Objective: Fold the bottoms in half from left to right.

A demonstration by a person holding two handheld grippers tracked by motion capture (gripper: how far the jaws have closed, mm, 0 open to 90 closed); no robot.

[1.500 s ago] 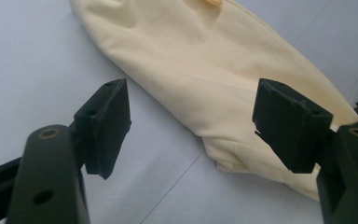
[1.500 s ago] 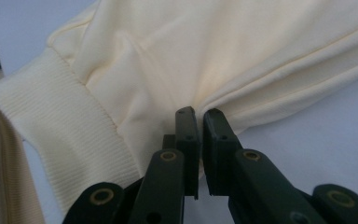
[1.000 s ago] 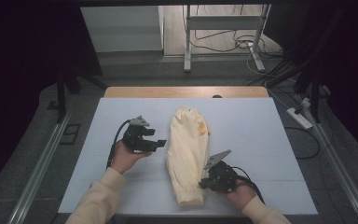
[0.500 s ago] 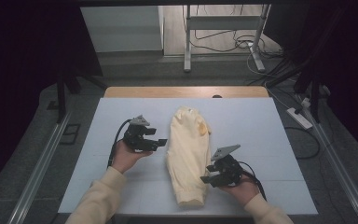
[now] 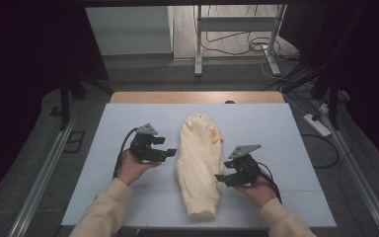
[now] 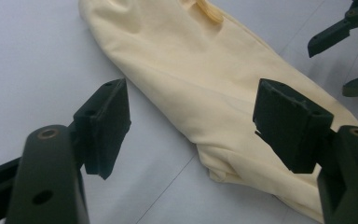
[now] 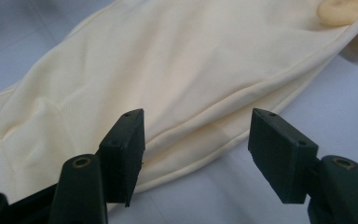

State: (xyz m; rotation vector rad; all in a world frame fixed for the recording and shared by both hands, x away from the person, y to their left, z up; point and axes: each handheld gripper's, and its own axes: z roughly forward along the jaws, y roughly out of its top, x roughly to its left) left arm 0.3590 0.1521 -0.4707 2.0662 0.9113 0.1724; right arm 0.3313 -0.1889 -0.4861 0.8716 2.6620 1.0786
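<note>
— Where's the garment? 
— A pale yellow garment (image 5: 200, 165), folded into a long strip, lies mid-worktop (image 5: 296, 133) between the two grippers.

— And the fingers? 
— Wide apart on both the left gripper (image 6: 191, 126) and right gripper (image 7: 196, 149), holding nothing.

— How would it handle? 
— Likely light, soft and limp; smooth knit, seamed edges. Best pinched at a folded edge or hem.

Pale cream-yellow garment (image 5: 200, 165), plain, with a darker yellow bit (image 5: 213, 132) near its far end. White table cover (image 5: 286, 133), light wood table edge (image 5: 197, 97) at far side. Black grippers, left (image 5: 165, 154) and right (image 5: 223, 178), grey plates on top; cream sleeves (image 5: 101, 213).
</note>
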